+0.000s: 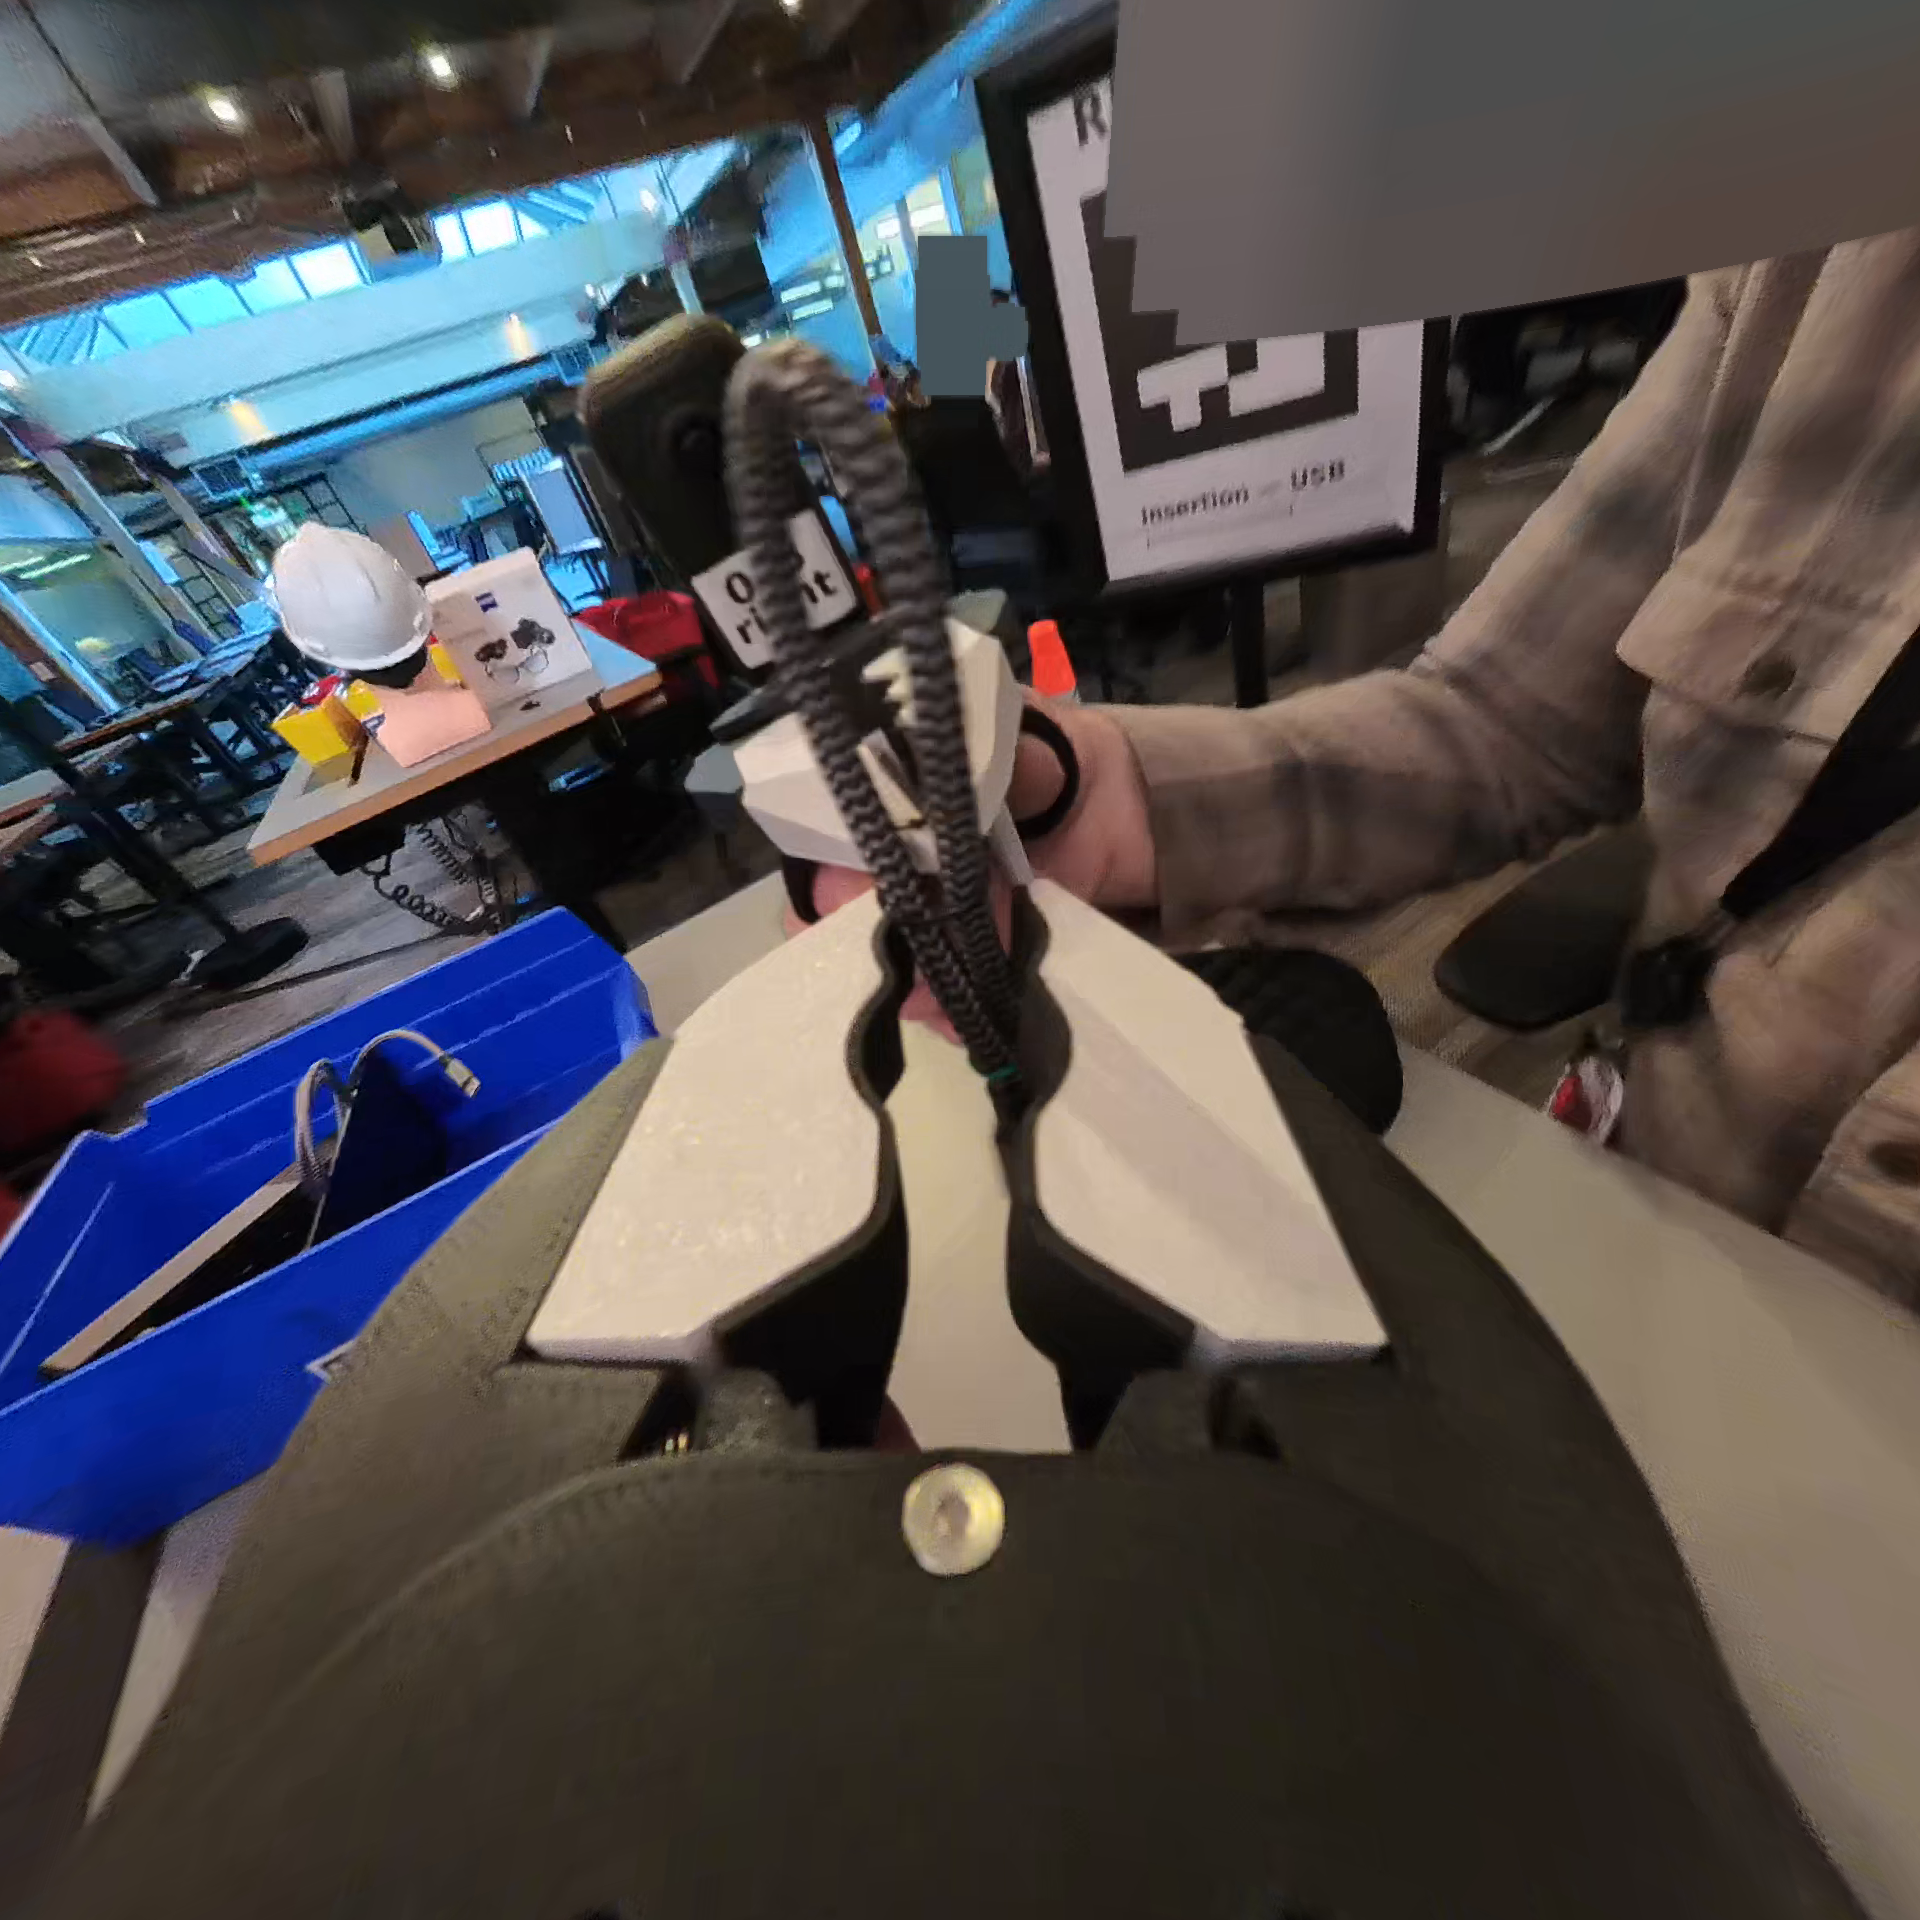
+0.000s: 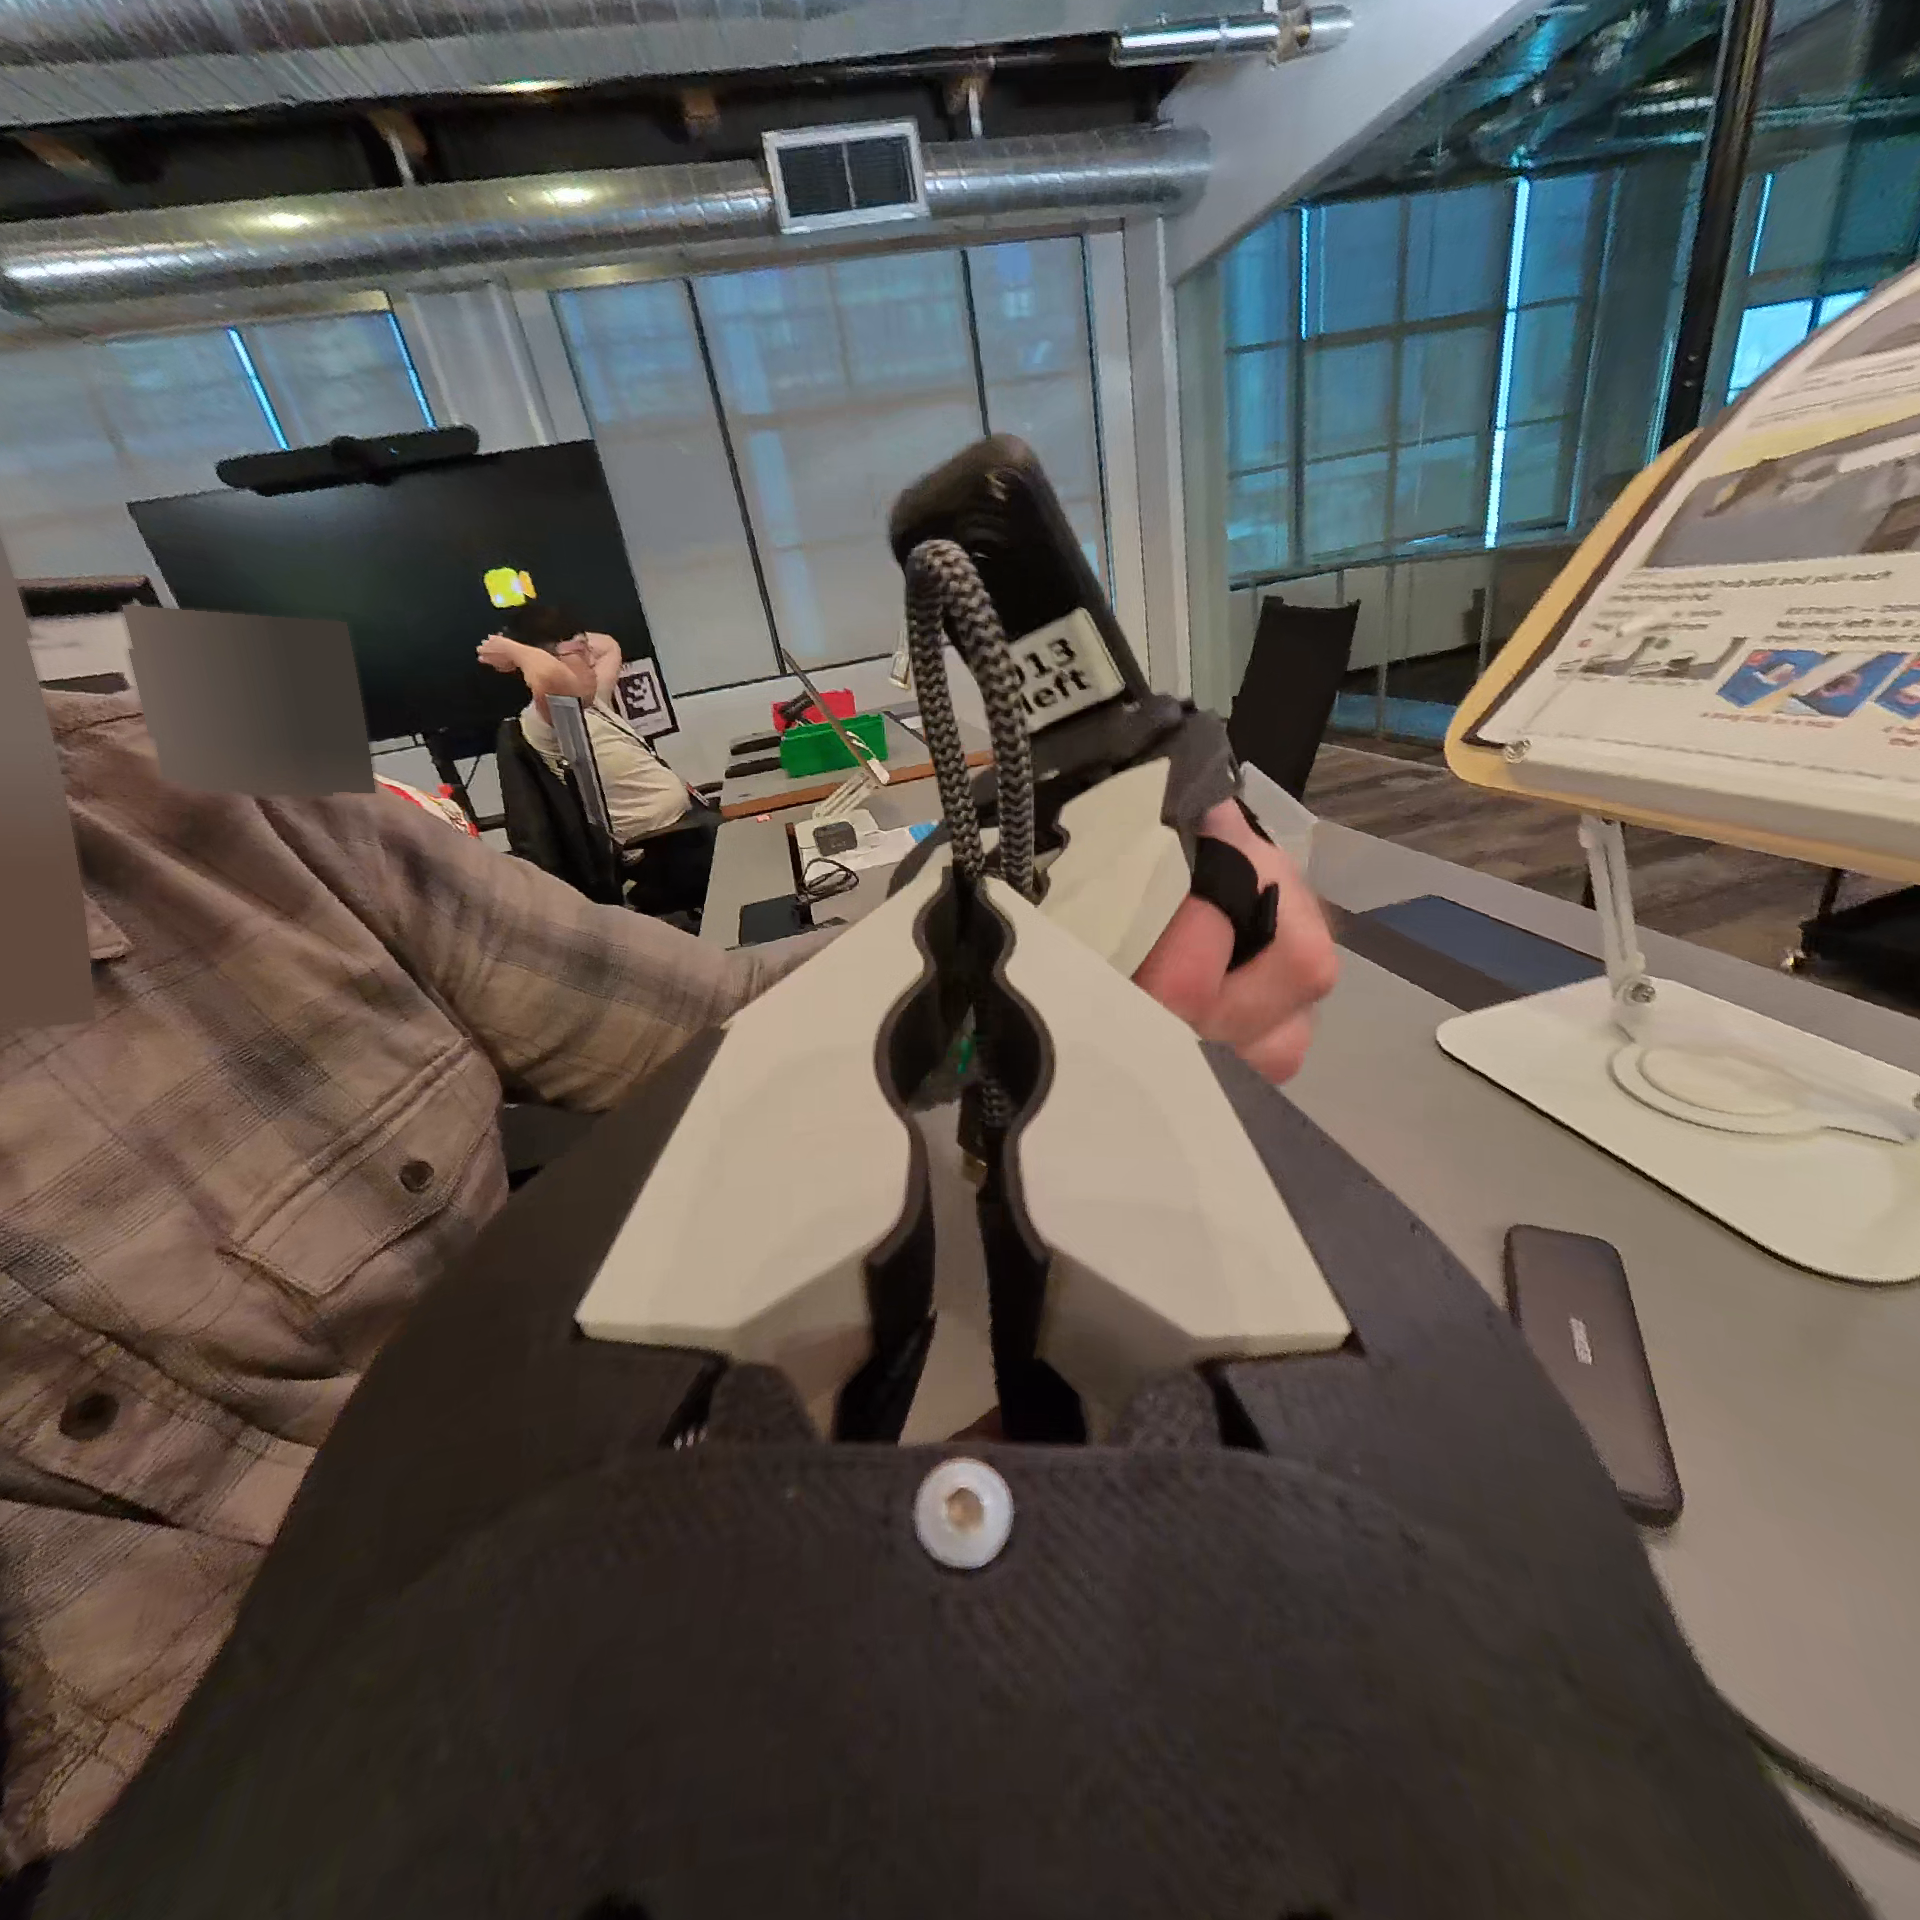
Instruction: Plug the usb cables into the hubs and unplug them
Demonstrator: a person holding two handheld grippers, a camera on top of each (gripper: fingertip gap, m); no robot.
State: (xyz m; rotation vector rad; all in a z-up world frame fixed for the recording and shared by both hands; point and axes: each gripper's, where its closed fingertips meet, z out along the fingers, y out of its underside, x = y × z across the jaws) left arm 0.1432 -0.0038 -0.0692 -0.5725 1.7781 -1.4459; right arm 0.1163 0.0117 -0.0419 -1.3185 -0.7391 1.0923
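Both claws are raised above the tabletop [image 2: 1621, 1226], facing each other, with one braided USB cable [image 1: 831, 436] looped between them.

Left claw [image 1: 961, 1003]: fingers close together, pinching the black braided cable near the tips. The cable arches up from there and comes back down to the right claw [image 1: 894, 790] opposite, which is held in a hand [image 1: 1091, 800].

Right claw [image 2: 966, 935]: clenched on the same cable. The cable end with a green band and its plug sits in the slot between the fingers. From this side the loop rises in front of the left claw's [image 2: 1039, 862] black body, held in the other hand [image 2: 1257, 966].

Containers:
- Blue bin [image 1: 260, 1236] on the tabletop beside the left claw. Inside it, a grey braided cable [image 1: 405, 1055] arches up with its silver plug in the air. There is also a flat pale board leaning in it; the rest of the contents are too dark to tell.
- Green bin [image 2: 831, 743] and a red one behind it on a far table, contents unclear.

Hub: a dark grey USB hub [image 2: 1590, 1361] lies flat on the tabletop to the right of the right claw, well apart from the cable. Nothing visibly plugged in on the sides shown.

Behind it a white stand [image 2: 1683, 1101] holds a tilted instruction sheet.
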